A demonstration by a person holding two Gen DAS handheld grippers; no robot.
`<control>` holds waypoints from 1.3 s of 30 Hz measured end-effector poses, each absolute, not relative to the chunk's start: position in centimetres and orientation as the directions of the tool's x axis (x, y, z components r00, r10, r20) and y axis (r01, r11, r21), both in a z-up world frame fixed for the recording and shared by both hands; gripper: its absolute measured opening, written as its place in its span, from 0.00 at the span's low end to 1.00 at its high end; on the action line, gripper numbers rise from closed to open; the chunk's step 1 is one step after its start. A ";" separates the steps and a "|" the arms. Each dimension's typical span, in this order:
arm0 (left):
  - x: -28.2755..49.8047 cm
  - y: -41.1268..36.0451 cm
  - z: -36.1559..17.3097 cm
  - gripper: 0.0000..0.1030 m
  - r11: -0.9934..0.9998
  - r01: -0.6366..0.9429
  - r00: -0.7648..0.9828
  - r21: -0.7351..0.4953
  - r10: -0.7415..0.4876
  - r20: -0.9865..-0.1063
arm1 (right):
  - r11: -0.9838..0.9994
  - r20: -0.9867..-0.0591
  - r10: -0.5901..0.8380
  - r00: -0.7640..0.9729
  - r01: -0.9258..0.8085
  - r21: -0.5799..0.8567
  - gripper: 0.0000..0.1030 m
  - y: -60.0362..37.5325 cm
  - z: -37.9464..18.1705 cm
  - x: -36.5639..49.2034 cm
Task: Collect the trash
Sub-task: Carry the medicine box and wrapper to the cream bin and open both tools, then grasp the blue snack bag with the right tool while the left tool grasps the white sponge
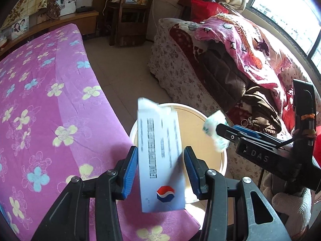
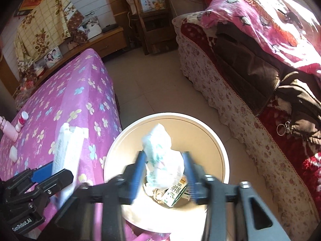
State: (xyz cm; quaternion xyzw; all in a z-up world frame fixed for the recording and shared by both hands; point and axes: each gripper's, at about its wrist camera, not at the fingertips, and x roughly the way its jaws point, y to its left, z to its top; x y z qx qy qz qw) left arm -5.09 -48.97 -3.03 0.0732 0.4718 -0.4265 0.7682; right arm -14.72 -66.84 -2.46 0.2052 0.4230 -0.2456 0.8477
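My left gripper holds a flat white box with a red and blue logo, over the edge of the pink bed and next to a round white bin. The box touches the left pad; a gap shows beside the right pad. My right gripper is over the bin with a crumpled white and green wrapper between its jaws; the view is blurred by motion. In the bin lie a green carton and crumpled paper. The right gripper also shows in the left wrist view.
A bed with a pink flowered sheet is on the left, with a pink bottle, a small red-labelled bottle and a white scrap on it. A flowered sofa with clothes and a pink blanket is on the right. Tiled floor lies between.
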 end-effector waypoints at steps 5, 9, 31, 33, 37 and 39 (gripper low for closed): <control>-5.1 -48.5 -2.9 0.59 0.622 0.724 0.187 -0.298 -0.592 -0.784 | 0.799 -0.808 -0.243 0.537 0.583 0.148 0.69 -66.5 -2.1 -14.7; -5.2 -47.6 -2.5 0.59 0.637 0.723 0.218 -0.268 -0.578 -0.786 | 0.812 -0.809 -0.228 0.542 0.565 0.150 0.69 -66.0 -2.1 -14.3; -2.5 -39.2 -1.6 0.59 0.773 0.616 0.382 -0.155 -0.465 -0.799 | 0.881 -0.783 -0.190 0.592 0.455 0.130 0.69 -60.9 -0.9 -11.9; -2.3 -38.3 -1.5 0.59 0.783 0.603 0.392 -0.153 -0.458 -0.798 | 0.888 -0.782 -0.194 0.593 0.444 0.116 0.69 -60.0 -0.8 -11.4; -1.7 -36.4 -1.1 0.59 0.805 0.575 0.416 -0.147 -0.443 -0.794 | 0.908 -0.778 -0.177 0.603 0.404 0.106 0.68 -58.0 -0.5 -10.5; -1.3 -35.2 -0.9 0.59 0.817 0.559 0.430 -0.144 -0.434 -0.792 | 0.918 -0.774 -0.167 0.610 0.383 0.103 0.69 -56.8 -0.3 -10.0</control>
